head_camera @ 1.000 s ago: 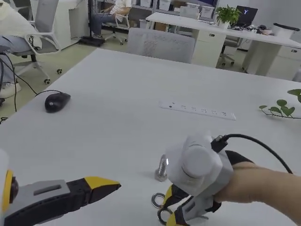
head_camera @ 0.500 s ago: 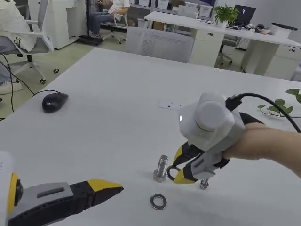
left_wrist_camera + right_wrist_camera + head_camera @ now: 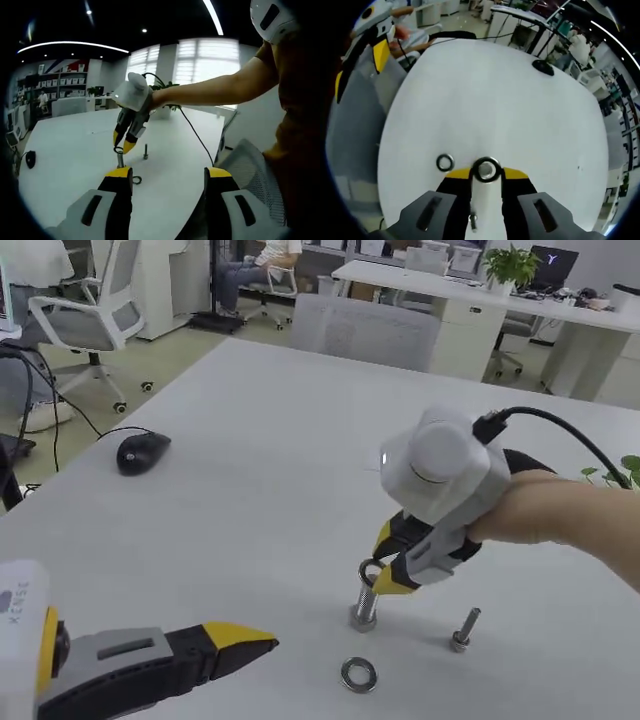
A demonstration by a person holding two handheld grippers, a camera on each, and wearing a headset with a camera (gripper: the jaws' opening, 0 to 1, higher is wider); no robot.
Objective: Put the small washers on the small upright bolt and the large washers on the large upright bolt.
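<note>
My right gripper (image 3: 383, 578) is shut on a large washer (image 3: 370, 571), holding it right at the top of the large upright bolt (image 3: 365, 611); in the right gripper view the washer (image 3: 486, 169) sits between the yellow tips. The small upright bolt (image 3: 462, 630) stands to its right. Another large washer (image 3: 358, 674) lies flat on the white table (image 3: 250, 460), in front of the large bolt. My left gripper (image 3: 167, 176) is open and holds nothing, low at the near left, short of the bolts.
A black mouse (image 3: 143, 451) lies at the table's left edge. A grey chair (image 3: 365, 332) stands at the far side, with desks, chairs and a seated person beyond. A plant's leaves (image 3: 630, 468) reach in at the right.
My right gripper has risen from the table with a large washer and moved left to the large bolt's top. One washer stays on the table. The left gripper has barely moved.
</note>
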